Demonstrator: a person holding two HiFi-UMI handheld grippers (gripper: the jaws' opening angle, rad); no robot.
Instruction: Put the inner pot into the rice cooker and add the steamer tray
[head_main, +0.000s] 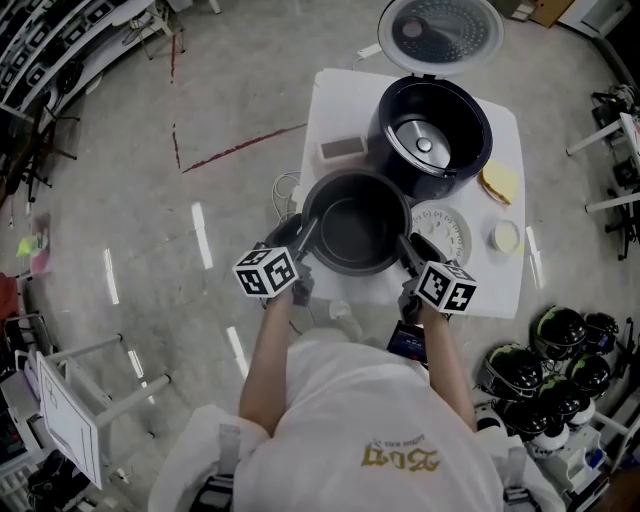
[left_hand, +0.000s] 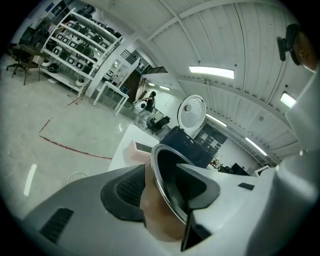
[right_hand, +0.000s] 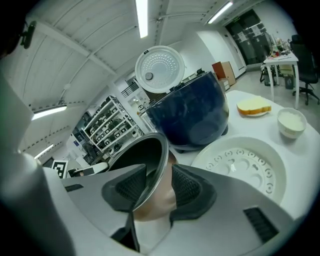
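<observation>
Workshop hall; stocked shelving (left_hand: 75, 45); bare concrete floor (head_main: 230, 80)

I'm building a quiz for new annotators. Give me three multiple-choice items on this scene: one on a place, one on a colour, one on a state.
1. The steamer tray lies: A) inside the cooker; B) on the table beside the inner pot; C) on the floor.
2. The rice cooker body is: A) red; B) white; C) dark blue.
3. The inner pot is: A) seated in the cooker; B) upside down; C) gripped at its rim by the left tongs and right tongs.

Answers: 1 B, the head view shows it flat on the white top. 2 C, the right gripper view shows the blue shell. 3 C, each gripper view shows the rim pinched.
</observation>
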